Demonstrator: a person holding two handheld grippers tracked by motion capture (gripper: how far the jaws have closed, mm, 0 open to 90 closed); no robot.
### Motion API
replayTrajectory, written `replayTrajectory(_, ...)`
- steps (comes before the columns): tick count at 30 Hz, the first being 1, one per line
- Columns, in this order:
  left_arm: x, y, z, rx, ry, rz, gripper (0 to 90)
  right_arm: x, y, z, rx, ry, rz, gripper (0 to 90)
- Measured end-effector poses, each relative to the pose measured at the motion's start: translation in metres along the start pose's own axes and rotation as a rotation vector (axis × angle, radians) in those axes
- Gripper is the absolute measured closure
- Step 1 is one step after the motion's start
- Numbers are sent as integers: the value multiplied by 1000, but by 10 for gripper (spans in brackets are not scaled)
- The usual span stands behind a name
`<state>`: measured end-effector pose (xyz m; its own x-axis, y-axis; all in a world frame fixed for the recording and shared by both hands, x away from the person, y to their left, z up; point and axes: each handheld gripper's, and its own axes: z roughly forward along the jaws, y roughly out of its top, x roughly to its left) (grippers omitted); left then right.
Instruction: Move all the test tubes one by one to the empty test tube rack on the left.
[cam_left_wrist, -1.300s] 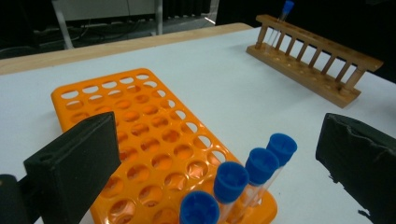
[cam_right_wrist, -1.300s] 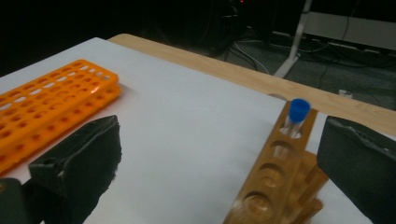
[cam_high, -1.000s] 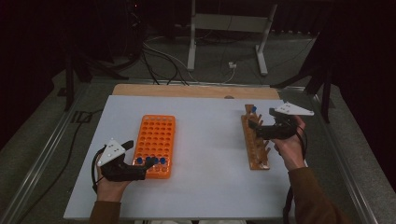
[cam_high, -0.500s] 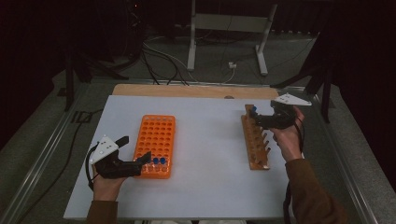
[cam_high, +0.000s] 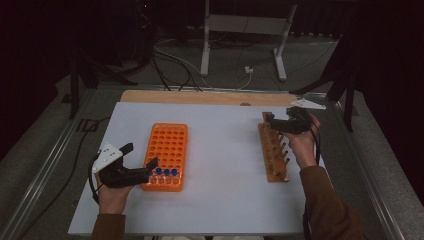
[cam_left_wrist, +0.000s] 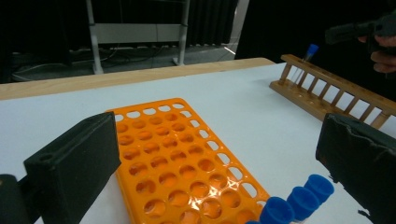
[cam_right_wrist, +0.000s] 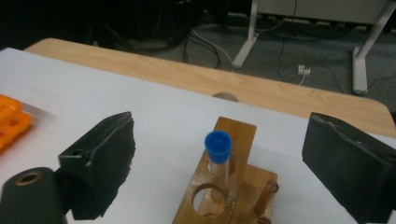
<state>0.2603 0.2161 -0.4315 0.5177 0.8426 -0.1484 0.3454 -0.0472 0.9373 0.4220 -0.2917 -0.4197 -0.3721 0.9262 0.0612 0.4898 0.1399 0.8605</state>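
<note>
An orange tube rack (cam_high: 167, 147) lies left of centre, with three blue-capped tubes (cam_high: 165, 172) in its near row. My left gripper (cam_high: 151, 166) rests open at that near end, and the caps (cam_left_wrist: 299, 200) sit low between its wide jaws. A wooden rack (cam_high: 273, 150) lies on the right, with one blue-capped tube (cam_high: 270, 116) upright at its far end. My right gripper (cam_high: 276, 122) hovers there, open. Its jaws have just been closing, and the tube (cam_right_wrist: 218, 151) stands between them untouched in the wooden rack (cam_right_wrist: 236, 140).
The white tabletop (cam_high: 225, 165) has a bare wooden strip (cam_high: 200, 97) along its far edge. Metal stand legs and cables lie on the floor beyond. A wide stretch of table separates the two racks.
My right gripper has moved along the wooden rack toward its far end and lowered around the tube there. The left gripper has barely shifted.
</note>
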Motion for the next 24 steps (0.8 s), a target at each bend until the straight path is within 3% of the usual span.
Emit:
replayTrajectory(4,1,-1,-1,-2,5,-7,7,-4,-3,9,29,-20,6,168)
replayTrajectory(9,2,-1,-1,-1,8,-15,7,-4,-7,19,55,-20,-6,437)
replayTrajectory(12,3,-2,-2,-3,10,-19,7,-4,-9,22,64,-20,-7,533)
replayTrajectory(20,5,-2,-3,-6,11,-27,7,-5,-13,31,105,-16,-8,720)
replayTrajectory(24,6,-2,-3,-2,13,-31,7,-4,-15,34,118,-27,-19,757)
